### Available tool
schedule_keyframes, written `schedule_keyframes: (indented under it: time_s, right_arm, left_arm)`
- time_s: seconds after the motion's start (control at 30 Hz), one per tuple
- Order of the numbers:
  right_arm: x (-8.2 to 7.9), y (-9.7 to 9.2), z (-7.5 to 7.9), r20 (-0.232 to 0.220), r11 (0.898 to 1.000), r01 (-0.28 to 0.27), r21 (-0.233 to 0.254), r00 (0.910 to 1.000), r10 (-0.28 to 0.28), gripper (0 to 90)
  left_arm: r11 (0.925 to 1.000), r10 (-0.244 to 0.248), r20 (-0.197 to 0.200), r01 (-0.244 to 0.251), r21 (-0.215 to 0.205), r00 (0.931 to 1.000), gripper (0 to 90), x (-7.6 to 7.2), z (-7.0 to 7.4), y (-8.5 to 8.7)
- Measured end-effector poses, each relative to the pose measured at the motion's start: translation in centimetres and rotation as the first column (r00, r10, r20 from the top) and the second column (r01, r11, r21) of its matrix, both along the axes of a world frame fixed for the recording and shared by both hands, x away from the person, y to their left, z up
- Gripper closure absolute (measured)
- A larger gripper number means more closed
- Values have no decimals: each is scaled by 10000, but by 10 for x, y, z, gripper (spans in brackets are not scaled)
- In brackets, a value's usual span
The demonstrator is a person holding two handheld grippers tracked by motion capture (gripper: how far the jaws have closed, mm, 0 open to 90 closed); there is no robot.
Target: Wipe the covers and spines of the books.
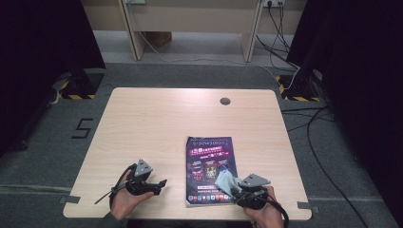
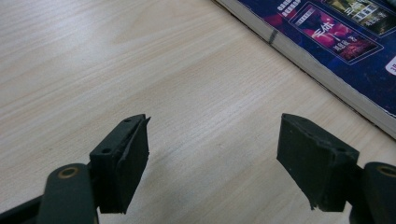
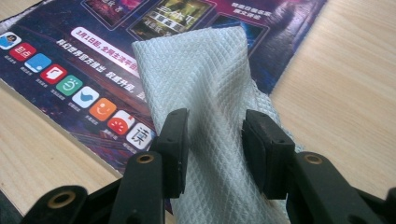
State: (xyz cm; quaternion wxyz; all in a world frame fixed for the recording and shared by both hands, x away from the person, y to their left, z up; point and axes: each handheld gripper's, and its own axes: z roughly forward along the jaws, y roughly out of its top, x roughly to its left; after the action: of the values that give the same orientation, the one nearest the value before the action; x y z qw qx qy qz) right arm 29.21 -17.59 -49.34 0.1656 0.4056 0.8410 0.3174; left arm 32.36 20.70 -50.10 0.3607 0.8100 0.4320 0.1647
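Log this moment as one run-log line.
right gripper: shut on cloth, over book | left gripper: open, empty, beside book | table

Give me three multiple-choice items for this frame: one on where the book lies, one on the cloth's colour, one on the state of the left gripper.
1. Where does the book lie on the table?
A. at the far edge by the round hole
B. at the near edge, right of centre
C. at the left edge

2. What colour is the cloth?
A. pale grey-white
B. red
C. black

3. How is the left gripper?
A. shut on the book
B. shut on the cloth
C. open, nothing between its jaws

Key: 1 B, the high view shows the book near the person, in front of the right gripper. 2 A, the right gripper view shows pale waffle-weave cloth in that gripper's jaws. 3 C, the left gripper view shows bare wood between wide jaws.
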Motion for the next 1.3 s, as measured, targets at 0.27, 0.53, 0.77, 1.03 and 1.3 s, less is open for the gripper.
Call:
schedule_keyframes:
  time_s: [0.27, 0.53, 0.77, 1.03, 1.3]
  right_arm:
    - [-7, 8, -1, -161, 9976, -641, 250, 9978, 645, 629]
    - [1, 2, -3, 142, 9997, -78, 235, 9999, 75, 608]
    - [-2, -3, -1, -63, 9996, -131, 256, 9999, 132, 631]
    - [-4, -1, -2, -71, 9984, -409, 379, 9991, 412, 623]
    - [28, 2, -2, 95, 9996, 210, 167, 9997, -212, 613]
  left_arm:
    - [9998, -160, -42, 159, -134, 9999, 242, -1, -1, -4]
    - [9985, -343, 3, 343, -425, 9994, 241, -4, 0, -8]
    - [9955, -558, -57, 552, -765, 9984, 236, -6, 0, -13]
    - [9843, -1287, 16, 1279, -1216, 9917, 223, -11, -5, -46]
    - [9773, -1893, -93, 1874, -988, 9819, 214, -20, -8, -67]
